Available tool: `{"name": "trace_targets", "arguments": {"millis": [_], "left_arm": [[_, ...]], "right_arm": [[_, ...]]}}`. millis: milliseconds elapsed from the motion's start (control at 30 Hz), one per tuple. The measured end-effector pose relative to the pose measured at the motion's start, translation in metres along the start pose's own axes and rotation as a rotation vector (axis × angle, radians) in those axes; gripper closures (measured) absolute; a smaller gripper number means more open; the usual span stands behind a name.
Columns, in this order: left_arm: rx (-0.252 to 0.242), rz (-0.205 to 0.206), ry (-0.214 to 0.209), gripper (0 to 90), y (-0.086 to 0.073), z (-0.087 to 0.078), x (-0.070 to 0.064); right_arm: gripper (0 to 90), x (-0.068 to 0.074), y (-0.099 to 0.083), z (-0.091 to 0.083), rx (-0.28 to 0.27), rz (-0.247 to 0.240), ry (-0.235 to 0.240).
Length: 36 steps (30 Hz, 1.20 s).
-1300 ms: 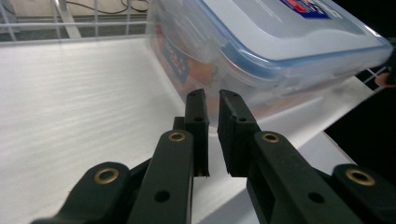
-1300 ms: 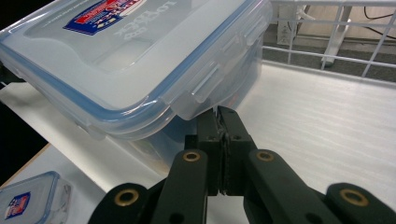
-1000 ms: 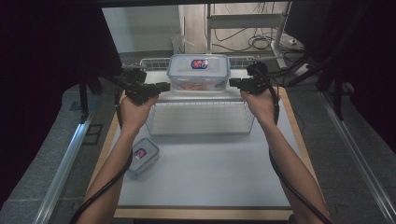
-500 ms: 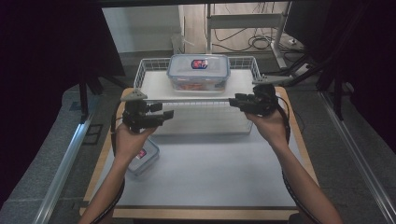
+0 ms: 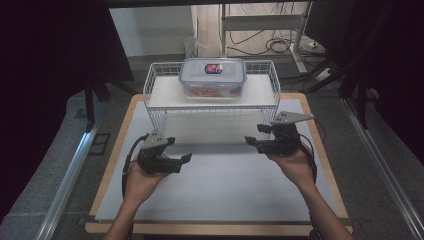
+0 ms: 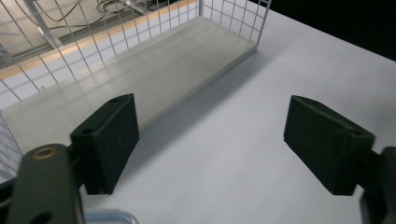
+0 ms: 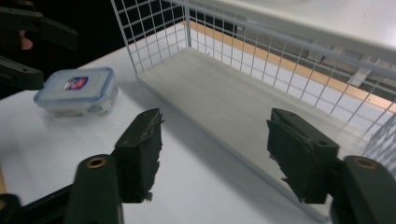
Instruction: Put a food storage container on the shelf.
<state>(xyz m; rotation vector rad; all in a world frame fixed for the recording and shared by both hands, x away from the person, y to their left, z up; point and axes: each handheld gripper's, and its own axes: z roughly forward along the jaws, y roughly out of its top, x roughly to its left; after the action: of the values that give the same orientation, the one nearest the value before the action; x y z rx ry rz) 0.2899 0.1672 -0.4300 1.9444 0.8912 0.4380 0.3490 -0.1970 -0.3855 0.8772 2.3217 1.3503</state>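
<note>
Count of what I am seeing around my jaws

I am counting two lidded plastic containers: one large container (image 5: pixel 213 76) sitting on the rack's top shelf and one small container (image 7: pixel 78 90) lying on the table. I am seeing one white wire rack (image 5: pixel 155 88) with two shelf levels, one white table mat (image 5: pixel 220 185), and I am holding two grippers, left gripper (image 5: pixel 183 160) and right gripper (image 5: pixel 252 141).

White mat (image 5: pixel 220 185) open between hand-held grippers; wire rack (image 5: pixel 155 107) blocks ahead; small container (image 7: pixel 77 91) beside left one.
</note>
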Motion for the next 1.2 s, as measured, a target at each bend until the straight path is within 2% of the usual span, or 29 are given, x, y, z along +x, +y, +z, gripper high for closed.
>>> {"name": "trace_targets", "arguments": {"millis": [167, 267, 400, 500, 633, 700, 833, 933, 1033, 1200], "left_arm": [[0.000, 0.006, -0.020, 15.3, -0.017, -0.001, -0.013], [0.017, 0.024, -0.016, 11.8, -0.024, 0.000, -0.020], [0.023, 0.026, -0.020, 8.8, -0.036, 0.002, -0.028], [0.025, 0.034, -0.004, 8.0, -0.049, 0.004, -0.035], [0.035, 0.063, 0.041, 7.9, -0.066, 0.006, -0.043], [0.043, 0.065, 0.056, 7.8, -0.074, 0.007, -0.045], [0.049, 0.040, 0.050, 6.7, -0.085, 0.006, -0.047], [0.068, 0.043, 0.050, 6.5, -0.092, 0.005, -0.050], [0.093, 0.050, 0.056, 6.4, -0.098, 0.005, -0.052], [0.089, 0.042, 0.057, 6.3, -0.098, 0.006, -0.050]], "right_arm": [[25.8, 0.005, -0.020, -0.003, 0.003, -0.006, -0.008], [22.1, 0.008, -0.031, -0.003, 0.003, -0.010, -0.009], [18.0, 0.012, -0.043, -0.004, 0.002, -0.009, -0.008], [15.8, 0.016, -0.056, -0.003, 0.006, -0.008, -0.003], [13.4, 0.022, -0.078, -0.001, 0.031, -0.014, -0.002], [12.7, 0.025, -0.090, 0.000, 0.043, -0.020, -0.005], [11.3, 0.031, -0.108, 0.001, 0.070, -0.031, -0.004], [10.5, 0.034, -0.118, 0.002, 0.092, -0.023, 0.005], [10.2, 0.035, -0.124, 0.003, 0.113, -0.024, 0.012], [10.1, 0.034, -0.126, 0.007, 0.121, -0.021, 0.007]]}}
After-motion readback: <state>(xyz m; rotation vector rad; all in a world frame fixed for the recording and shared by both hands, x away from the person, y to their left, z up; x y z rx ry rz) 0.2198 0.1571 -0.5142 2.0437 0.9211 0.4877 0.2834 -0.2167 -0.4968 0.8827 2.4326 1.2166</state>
